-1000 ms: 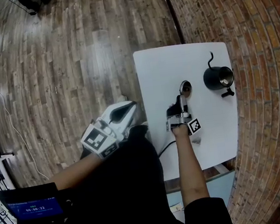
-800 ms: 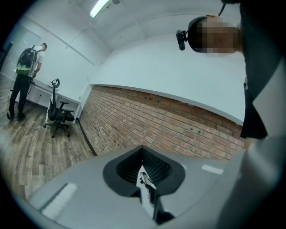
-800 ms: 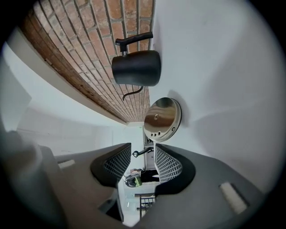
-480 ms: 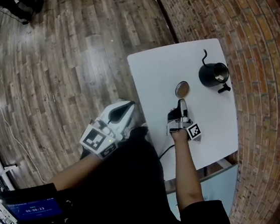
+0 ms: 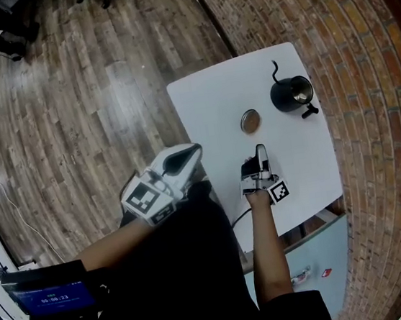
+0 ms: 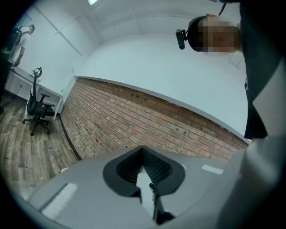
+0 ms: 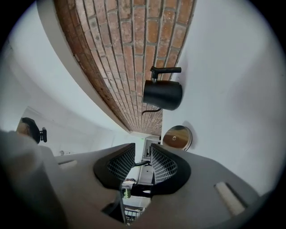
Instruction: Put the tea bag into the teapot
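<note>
You're between steps, as I read it: the pot is ready and the bag has yet to go in. The teapot (image 5: 290, 94) stands open-mouthed in the upper right of the head view, near the far right corner of the white surface (image 5: 207, 97). Its lid (image 5: 250, 121) lies flat just to the lower left of it, apart from the pot. Your right hand-held gripper (image 5: 260, 151) hangs over the middle of the surface, below the lid and touching nothing. Its jaws have just been closing but stand released with a clear gap, and its own view shows only the room between the pads. Your left hand-held gripper (image 5: 189, 155) sits centre-left in the head view, at the surface's left edge. Its own view shows the jaws clenched, tips together, on a white sliver that I take to be the tea bag (image 6: 144, 188), though too little shows to be certain; I see no tea bag lying on the surface. The next move looks to be the left one's: carry it up and to the right until the tips are over the pot's mouth, clear of the thin spout (image 5: 275, 72) and the handle (image 5: 310, 111). Tip it down and let go only when the bag hangs inside the rim, keeping the right one out of the path
</note>
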A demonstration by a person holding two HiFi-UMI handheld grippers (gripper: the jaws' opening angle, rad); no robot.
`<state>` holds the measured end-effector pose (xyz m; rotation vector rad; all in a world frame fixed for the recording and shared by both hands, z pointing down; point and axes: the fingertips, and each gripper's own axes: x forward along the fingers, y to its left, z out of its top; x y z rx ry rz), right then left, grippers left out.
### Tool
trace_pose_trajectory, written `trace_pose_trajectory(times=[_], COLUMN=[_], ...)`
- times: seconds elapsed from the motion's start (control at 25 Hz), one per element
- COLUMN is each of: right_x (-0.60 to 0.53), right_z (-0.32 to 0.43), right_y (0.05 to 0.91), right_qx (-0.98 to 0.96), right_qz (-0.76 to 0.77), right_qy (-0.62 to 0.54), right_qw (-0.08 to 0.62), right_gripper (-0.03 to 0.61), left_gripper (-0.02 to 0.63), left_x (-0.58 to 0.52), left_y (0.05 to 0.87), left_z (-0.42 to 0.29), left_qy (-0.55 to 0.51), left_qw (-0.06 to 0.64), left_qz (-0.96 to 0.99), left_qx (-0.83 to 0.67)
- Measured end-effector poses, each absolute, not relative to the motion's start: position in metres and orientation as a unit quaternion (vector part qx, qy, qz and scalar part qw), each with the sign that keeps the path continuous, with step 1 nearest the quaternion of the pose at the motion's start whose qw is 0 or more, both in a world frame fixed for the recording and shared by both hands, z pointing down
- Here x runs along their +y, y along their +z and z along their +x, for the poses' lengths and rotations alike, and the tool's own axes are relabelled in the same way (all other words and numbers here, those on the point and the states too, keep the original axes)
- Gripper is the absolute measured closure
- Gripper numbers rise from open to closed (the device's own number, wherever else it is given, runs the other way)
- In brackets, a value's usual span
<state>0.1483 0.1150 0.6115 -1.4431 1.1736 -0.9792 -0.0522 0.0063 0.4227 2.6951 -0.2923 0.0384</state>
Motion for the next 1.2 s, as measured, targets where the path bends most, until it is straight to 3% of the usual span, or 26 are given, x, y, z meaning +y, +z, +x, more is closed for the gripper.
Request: trace_pose_trajectory(times=[0.44,0.84,1.2], right_x=[0.147,0.208,0.25], right_z=[0.168,0.132,0.098], right_y=[0.592,0.518,0.502], right_qx=[0.448,0.405,0.366], right_qz=[-0.701,-0.77,-0.812], right_qy=[-0.347,-0.247,-0.21], right_qw=[0.434,0.427,0.403], right_gripper=[0.502,0.512,0.514], left_gripper=[0.614,0.614,0.614], left_x=[0.001,0.034,0.075], left_y=[0.42,0.396,0.393], left_z=[-0.007,0.009,0.038], left_qy=[0.014,0.015,0.021], left_qw=[0.232,0.232,0.226], left_qz=[0.972,0.97,0.962], left_qx=[-0.027,0.072,0.154])
